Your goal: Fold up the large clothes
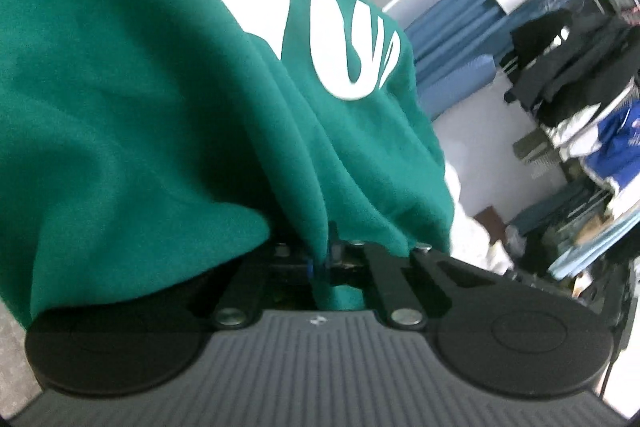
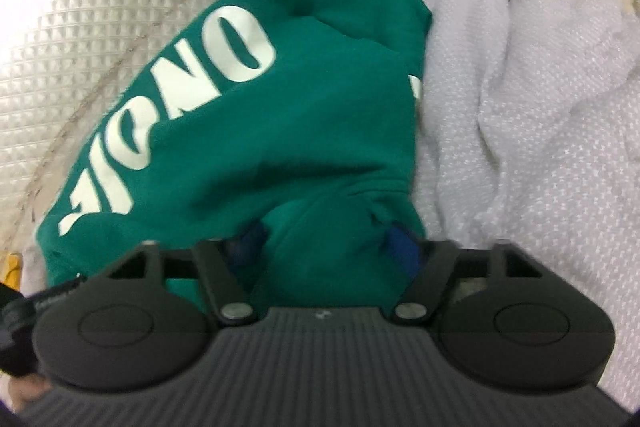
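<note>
Your left tool (image 1: 326, 259) is closed tight on a pinch of the green sweatshirt (image 1: 168, 99); fabric passes between its pads and drapes over the left side of the tool body. Your right tool (image 2: 324, 247) stands partly open with a thick bunch of the same green sweatshirt (image 2: 280, 131) between its blue pads (image 2: 402, 251). The fabric fills the gap, and the blur leaves it unclear whether the pads press on it, so you cannot tell if this grip is secure.

Location of the garment: in the right wrist view it lies bunched on a grey knitted blanket (image 2: 540, 115) spread over a bed, with a quilted cream cover (image 2: 80, 39) to the left. The white lettering (image 2: 180, 103) faces up and runs diagonally across the cloth.

Task progress, as judged from these views:
- The sweatshirt is not flat. It shows loose folds and a raised hump.
- No clean fold line is visible.
- Both tools sit at one edge of the garment, which suits a lift or a carry-over.

Remaining work: spread the garment, bring sleeves and sides in, then fold the body. Most of the task appears to be ahead.
</note>
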`<state>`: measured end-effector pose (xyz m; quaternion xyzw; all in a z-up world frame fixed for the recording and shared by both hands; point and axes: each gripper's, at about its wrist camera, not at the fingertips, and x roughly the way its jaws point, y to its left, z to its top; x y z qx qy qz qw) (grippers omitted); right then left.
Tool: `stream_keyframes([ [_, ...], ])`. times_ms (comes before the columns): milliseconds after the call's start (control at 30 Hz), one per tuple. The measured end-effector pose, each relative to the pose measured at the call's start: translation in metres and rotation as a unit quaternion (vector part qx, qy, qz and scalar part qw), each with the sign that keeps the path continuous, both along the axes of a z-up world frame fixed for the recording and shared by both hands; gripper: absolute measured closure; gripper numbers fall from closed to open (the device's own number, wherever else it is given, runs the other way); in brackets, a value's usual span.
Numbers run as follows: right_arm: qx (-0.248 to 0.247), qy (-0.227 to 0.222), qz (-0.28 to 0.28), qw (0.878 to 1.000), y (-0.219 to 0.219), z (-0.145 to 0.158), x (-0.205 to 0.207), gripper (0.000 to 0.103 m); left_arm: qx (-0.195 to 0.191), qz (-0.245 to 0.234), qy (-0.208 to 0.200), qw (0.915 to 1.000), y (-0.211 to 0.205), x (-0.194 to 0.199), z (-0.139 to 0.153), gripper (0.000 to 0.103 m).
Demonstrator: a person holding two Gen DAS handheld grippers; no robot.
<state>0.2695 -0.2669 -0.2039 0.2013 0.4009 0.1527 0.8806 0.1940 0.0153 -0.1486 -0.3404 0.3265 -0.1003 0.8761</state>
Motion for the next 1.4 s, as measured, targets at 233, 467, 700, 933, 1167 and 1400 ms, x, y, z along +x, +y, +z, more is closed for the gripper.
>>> stream_keyframes([
  [233,-0.003,-0.043,0.026,0.999,0.003,0.03,-0.028,0.088,-0.006,0.029,-0.065,0.9974,0.015,-0.029,0.043,0.1],
  [467,0.047,-0.063,0.057,0.995,-0.004,0.066,-0.075,0.093,-0.025,0.075,-0.128,0.9886,0.049,-0.087,0.089,0.1],
  [700,0.019,0.011,0.047,0.999,0.002,0.049,-0.097,0.093,-0.05,0.111,-0.087,0.9887,0.086,-0.162,0.087,0.1],
  [933,0.035,0.078,0.031,0.996,-0.003,0.025,-0.083,0.091,-0.028,0.11,-0.001,0.9935,0.071,-0.161,0.061,0.099],
  [1167,0.141,0.066,0.009,0.988,-0.029,0.034,-0.077,0.036,-0.059,0.089,-0.021,0.9941,0.062,-0.176,0.063,0.038],
  [1400,0.195,0.066,-0.022,0.978,-0.038,0.041,-0.064,0.022,-0.061,0.031,-0.006,0.9977,0.031,-0.169,0.047,0.033],
])
